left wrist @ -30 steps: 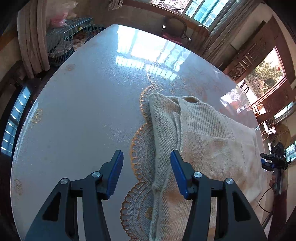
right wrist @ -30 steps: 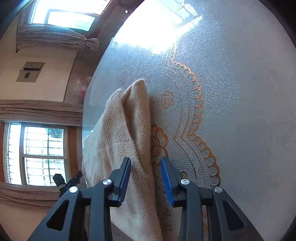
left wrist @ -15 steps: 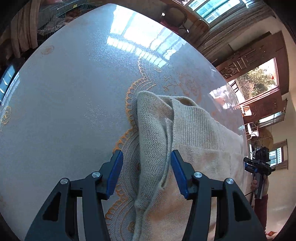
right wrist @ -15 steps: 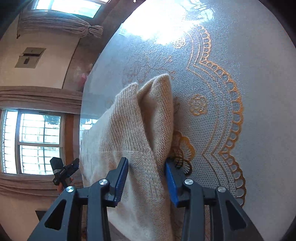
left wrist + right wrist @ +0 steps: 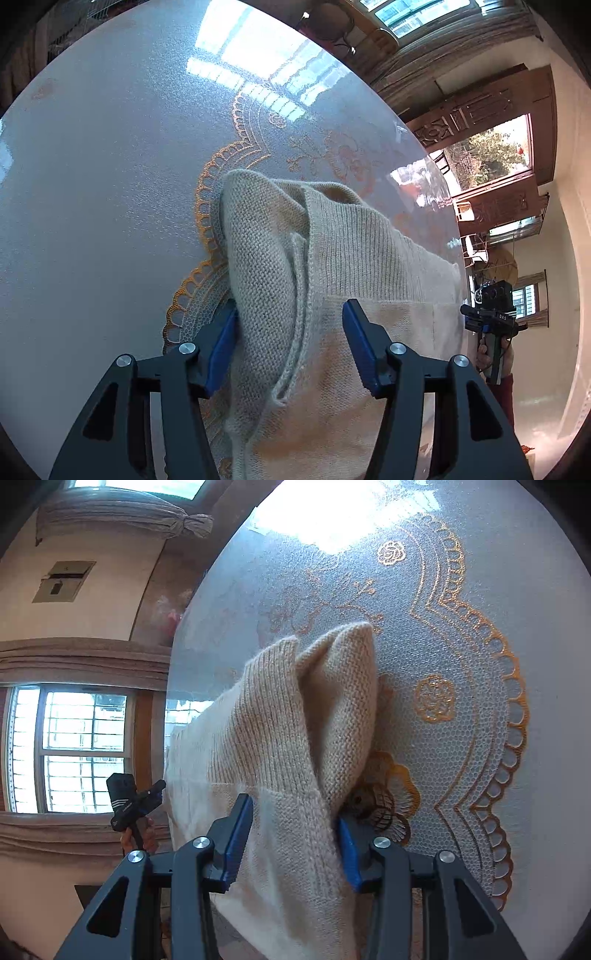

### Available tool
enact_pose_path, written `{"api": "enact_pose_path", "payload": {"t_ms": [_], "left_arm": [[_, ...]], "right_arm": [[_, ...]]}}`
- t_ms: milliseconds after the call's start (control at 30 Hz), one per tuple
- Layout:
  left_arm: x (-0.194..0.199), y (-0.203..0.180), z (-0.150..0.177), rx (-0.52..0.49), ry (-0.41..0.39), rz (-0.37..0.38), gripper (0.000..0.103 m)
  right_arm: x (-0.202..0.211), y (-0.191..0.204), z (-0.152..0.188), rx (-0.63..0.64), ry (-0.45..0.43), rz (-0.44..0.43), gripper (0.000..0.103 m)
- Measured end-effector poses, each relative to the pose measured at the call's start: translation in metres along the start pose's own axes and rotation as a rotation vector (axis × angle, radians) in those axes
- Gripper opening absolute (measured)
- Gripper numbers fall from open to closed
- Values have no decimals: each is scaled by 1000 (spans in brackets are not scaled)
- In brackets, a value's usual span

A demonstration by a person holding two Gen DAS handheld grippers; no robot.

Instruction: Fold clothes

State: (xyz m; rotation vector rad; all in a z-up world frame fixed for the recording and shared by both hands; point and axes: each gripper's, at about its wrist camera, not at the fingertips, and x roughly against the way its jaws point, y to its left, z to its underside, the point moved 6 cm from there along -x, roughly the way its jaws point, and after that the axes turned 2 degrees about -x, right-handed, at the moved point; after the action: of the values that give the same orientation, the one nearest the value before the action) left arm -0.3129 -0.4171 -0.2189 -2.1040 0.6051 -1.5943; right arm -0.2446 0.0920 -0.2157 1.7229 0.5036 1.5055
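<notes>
A beige knitted sweater [image 5: 332,258] lies partly folded on the round table [image 5: 110,184]. In the left wrist view a raised fold of it runs between the pads of my left gripper [image 5: 291,332]. Those jaws are closing: the left pad touches the fold and the right pad stands clear above the flat knit. In the right wrist view another bunched fold of the sweater [image 5: 280,720] fills the gap of my right gripper [image 5: 293,834]. Its jaws are opening and sit against the fabric on both sides.
The table [image 5: 535,590] has a glossy cover with a gold lace pattern. Far along the sweater, a hand [image 5: 484,354] holds the other gripper at the table's edge, and the right wrist view shows a hand [image 5: 144,834] doing the same. Windows, curtains and a carved door surround the table.
Both grippers have moved forward over the sweater, so its folds now lie between their jaws. The left jaws have narrowed slightly and the right jaws have widened.
</notes>
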Motion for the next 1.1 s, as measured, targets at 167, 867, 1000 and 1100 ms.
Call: {"api": "enact_pose_path", "payload": {"t_ms": [167, 867, 1000, 1100], "left_arm": [[3, -1, 1, -54, -27, -116, 22], [105, 42, 106, -8, -230, -514, 16], [152, 75, 177, 106, -272, -550, 16], [185, 86, 232, 177, -324, -592, 16]], "right_arm": [[-8, 15, -1, 112, -1, 91, 35], [-84, 113, 22, 536, 45, 438, 19], [-137, 160, 33, 685, 127, 487, 19], [-179, 200, 46, 801, 187, 513, 19]]}}
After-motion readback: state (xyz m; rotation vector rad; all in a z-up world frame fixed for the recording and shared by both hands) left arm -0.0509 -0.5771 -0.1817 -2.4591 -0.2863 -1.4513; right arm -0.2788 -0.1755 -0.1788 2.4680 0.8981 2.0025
